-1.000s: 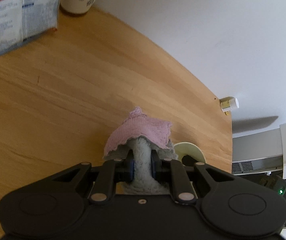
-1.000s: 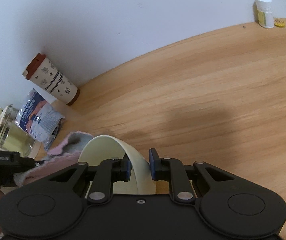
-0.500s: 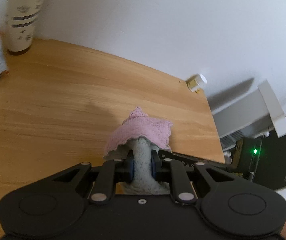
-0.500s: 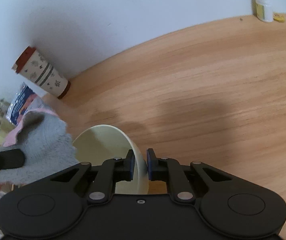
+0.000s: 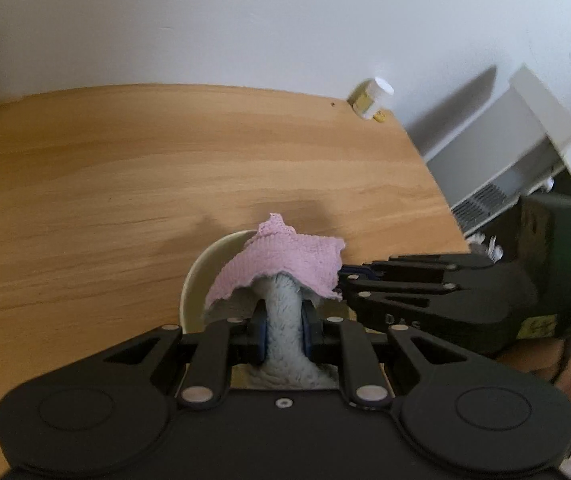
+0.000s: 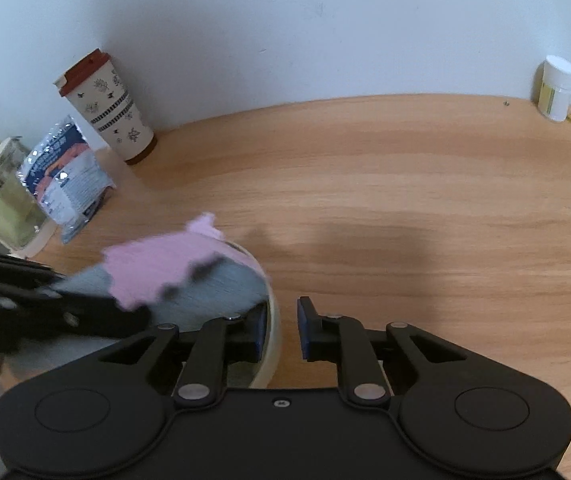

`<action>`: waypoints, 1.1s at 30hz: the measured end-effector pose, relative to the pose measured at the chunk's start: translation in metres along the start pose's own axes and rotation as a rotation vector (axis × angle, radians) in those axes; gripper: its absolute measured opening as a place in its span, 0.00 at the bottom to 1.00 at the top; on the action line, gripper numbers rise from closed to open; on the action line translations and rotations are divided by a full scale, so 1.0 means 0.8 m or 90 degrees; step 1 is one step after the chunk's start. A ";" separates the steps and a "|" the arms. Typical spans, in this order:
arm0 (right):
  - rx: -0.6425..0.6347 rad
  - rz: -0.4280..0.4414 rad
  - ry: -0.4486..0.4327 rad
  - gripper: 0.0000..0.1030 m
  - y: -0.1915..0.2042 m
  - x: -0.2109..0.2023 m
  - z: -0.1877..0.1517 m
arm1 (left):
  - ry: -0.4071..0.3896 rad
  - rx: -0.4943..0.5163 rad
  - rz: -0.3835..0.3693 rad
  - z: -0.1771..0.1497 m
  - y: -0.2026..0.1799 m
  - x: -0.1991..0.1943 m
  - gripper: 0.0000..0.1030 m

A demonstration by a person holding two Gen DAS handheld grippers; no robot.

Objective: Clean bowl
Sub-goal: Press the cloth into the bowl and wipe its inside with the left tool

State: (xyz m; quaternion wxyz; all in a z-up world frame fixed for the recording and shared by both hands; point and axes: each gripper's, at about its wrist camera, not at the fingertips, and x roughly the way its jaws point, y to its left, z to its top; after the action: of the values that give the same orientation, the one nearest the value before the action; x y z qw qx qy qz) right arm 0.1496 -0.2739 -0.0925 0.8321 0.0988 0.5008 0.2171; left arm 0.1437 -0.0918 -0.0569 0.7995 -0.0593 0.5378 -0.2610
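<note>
while the cloth (image 6: 173, 276) blurs, it hides the bowl's (image 6: 273, 332) inside.

Your two wrist cameras look steeply down along their fingers, close over the table (image 5: 85, 184); both face its back edge. Both share the bowl (image 6: 273, 340).

Right gripper (image 6: 281, 330) straddling bowl (image 6: 271, 336) rim; pink-grey cloth (image 6: 173, 276) inside, pinched by left gripper (image 6: 137, 314). Cup (image 6: 109, 106), packet (image 6: 63, 184) at table's (image 6: 405, 208) back-left edge; bottle (image 6: 555, 88) back-right corner.
</note>
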 end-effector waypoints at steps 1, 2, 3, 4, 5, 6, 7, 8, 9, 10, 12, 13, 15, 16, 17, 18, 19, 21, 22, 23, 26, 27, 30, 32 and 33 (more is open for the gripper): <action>-0.005 -0.001 0.001 0.08 0.001 0.000 0.000 | 0.005 0.007 0.008 0.000 -0.001 0.004 0.14; -0.014 -0.003 0.002 0.08 0.002 0.000 -0.001 | 0.008 0.012 0.015 0.000 -0.002 0.008 0.14; -0.019 -0.004 0.002 0.08 0.002 -0.001 -0.002 | 0.011 0.013 0.018 0.000 -0.001 0.011 0.14; -0.024 -0.004 0.001 0.08 0.003 -0.001 -0.003 | 0.014 0.013 0.019 -0.001 -0.001 0.013 0.14; -0.034 -0.008 0.002 0.08 0.005 -0.001 -0.003 | 0.018 0.014 0.019 -0.002 0.000 0.014 0.14; -0.044 -0.011 0.003 0.08 0.007 0.000 -0.003 | 0.021 0.019 0.024 -0.003 -0.001 0.017 0.14; -0.046 -0.012 0.003 0.08 0.008 -0.001 -0.005 | 0.025 0.029 0.028 -0.003 -0.003 0.022 0.14; -0.050 -0.014 0.005 0.08 0.010 -0.001 -0.006 | 0.030 0.040 0.032 -0.002 -0.005 0.028 0.14; -0.054 -0.014 0.006 0.08 0.010 -0.001 -0.006 | 0.033 0.047 0.034 -0.001 -0.007 0.031 0.14; -0.057 -0.014 0.007 0.08 0.010 -0.001 -0.007 | 0.041 0.054 0.031 -0.001 -0.010 0.035 0.14; -0.072 -0.015 0.011 0.08 0.010 -0.002 -0.009 | 0.052 0.064 0.033 -0.001 -0.012 0.042 0.14; -0.081 -0.015 0.014 0.08 0.011 -0.004 -0.011 | 0.057 0.070 0.036 -0.002 -0.012 0.045 0.14; -0.105 -0.018 0.019 0.08 0.014 -0.003 -0.011 | 0.062 0.071 0.033 -0.001 -0.012 0.049 0.14; -0.114 -0.020 0.022 0.07 0.015 -0.003 -0.011 | 0.063 0.069 0.029 -0.001 -0.012 0.051 0.14; -0.121 -0.022 0.023 0.06 0.016 -0.003 -0.011 | 0.064 0.071 0.029 0.000 -0.012 0.051 0.13; -0.127 -0.023 0.022 0.06 0.016 -0.002 -0.009 | 0.064 0.076 0.032 0.000 -0.013 0.051 0.13; -0.130 -0.023 0.023 0.06 0.016 -0.002 -0.009 | 0.062 0.081 0.036 0.000 -0.015 0.051 0.12; -0.140 -0.023 0.028 0.06 0.015 -0.002 -0.007 | 0.057 0.094 0.045 -0.001 -0.018 0.051 0.12; -0.144 -0.022 0.030 0.06 0.015 -0.002 -0.007 | 0.053 0.105 0.053 -0.002 -0.020 0.052 0.12; -0.148 -0.021 0.031 0.06 0.015 -0.001 -0.006 | 0.049 0.116 0.063 -0.003 -0.022 0.053 0.12; -0.159 -0.017 0.035 0.07 0.017 -0.002 -0.007 | 0.038 0.147 0.092 -0.006 -0.027 0.056 0.12; -0.161 -0.014 0.036 0.08 0.018 -0.002 -0.008 | 0.035 0.157 0.096 -0.006 -0.028 0.057 0.12; -0.175 -0.013 0.037 0.09 0.017 -0.004 -0.010 | 0.014 0.169 0.110 -0.005 -0.029 0.054 0.12; -0.183 -0.009 0.040 0.09 0.017 -0.004 -0.010 | -0.001 0.163 0.120 -0.004 -0.027 0.049 0.12; -0.184 -0.007 0.040 0.10 0.016 -0.004 -0.010 | -0.002 0.152 0.120 -0.002 -0.024 0.048 0.12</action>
State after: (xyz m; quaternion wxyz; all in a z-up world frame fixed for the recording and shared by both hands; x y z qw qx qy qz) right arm 0.1382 -0.2643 -0.0890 0.8226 -0.0316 0.4906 0.2858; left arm 0.1465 -0.1263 -0.0822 0.8228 0.0863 0.5046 -0.2470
